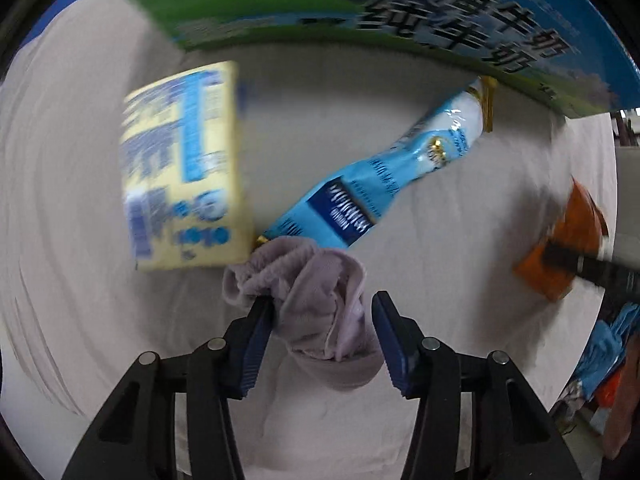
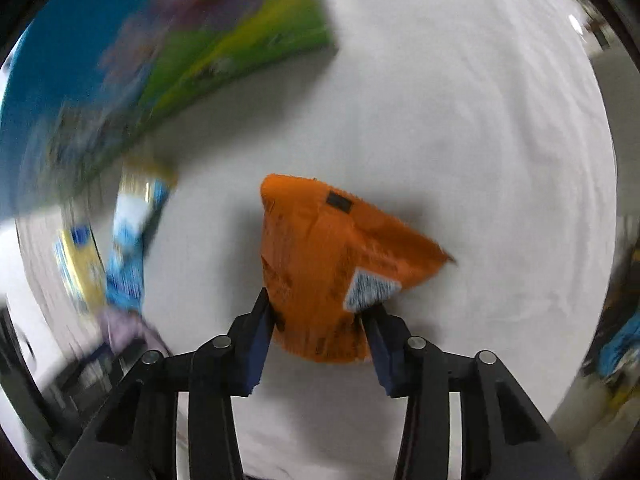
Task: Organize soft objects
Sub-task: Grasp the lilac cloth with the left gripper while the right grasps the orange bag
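Note:
A crumpled lilac cloth [image 1: 320, 304] lies on the white-covered table between the fingers of my left gripper [image 1: 322, 312]; the jaws stand apart around it, the left pad touching it. An orange soft packet [image 2: 320, 264] lies between the fingers of my right gripper [image 2: 318, 312], whose pads touch both of its sides. The orange packet also shows in the left wrist view [image 1: 568, 248] with the right gripper on it. The lilac cloth shows blurred in the right wrist view [image 2: 128, 332].
A yellow tissue pack [image 1: 184, 172] and a light blue pouch [image 1: 384, 176] lie beyond the lilac cloth. A large blue-green milk carton box [image 1: 400, 12] stands at the back. The white tablecloth [image 1: 460, 360] covers the table; its edge is at the right.

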Demonstrator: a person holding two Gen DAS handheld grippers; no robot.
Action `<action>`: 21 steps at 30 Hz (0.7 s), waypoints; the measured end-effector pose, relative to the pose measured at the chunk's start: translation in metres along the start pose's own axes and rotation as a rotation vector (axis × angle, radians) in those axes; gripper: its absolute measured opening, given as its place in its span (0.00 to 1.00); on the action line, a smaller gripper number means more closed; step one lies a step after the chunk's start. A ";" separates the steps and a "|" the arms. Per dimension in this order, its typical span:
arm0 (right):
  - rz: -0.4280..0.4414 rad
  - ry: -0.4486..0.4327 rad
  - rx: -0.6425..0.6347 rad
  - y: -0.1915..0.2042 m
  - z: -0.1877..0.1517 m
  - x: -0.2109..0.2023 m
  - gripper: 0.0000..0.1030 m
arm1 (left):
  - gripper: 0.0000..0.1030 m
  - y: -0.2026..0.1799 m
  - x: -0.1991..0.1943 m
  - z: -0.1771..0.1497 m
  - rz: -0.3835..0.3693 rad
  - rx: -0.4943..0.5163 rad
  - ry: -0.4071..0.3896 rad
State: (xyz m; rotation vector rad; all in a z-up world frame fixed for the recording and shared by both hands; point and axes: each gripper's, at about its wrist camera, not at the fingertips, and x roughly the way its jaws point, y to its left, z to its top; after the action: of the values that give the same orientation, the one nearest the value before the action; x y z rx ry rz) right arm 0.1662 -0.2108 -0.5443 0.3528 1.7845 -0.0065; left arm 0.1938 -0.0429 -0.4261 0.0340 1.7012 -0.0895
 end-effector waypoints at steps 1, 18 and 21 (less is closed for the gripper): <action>-0.020 0.023 -0.045 0.005 -0.006 0.003 0.43 | 0.47 -0.003 0.002 0.004 0.000 0.004 0.001; 0.004 0.060 -0.088 0.026 -0.057 0.009 0.42 | 0.34 0.025 -0.022 -0.056 -0.078 -0.013 0.015; -0.006 0.069 -0.124 0.040 -0.068 0.013 0.42 | 0.34 0.022 -0.019 -0.070 -0.111 -0.014 0.045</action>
State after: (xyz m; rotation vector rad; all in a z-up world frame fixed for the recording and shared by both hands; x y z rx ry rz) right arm 0.1086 -0.1569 -0.5324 0.2613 1.8447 0.1126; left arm 0.1286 -0.0149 -0.3995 -0.0690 1.7479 -0.1603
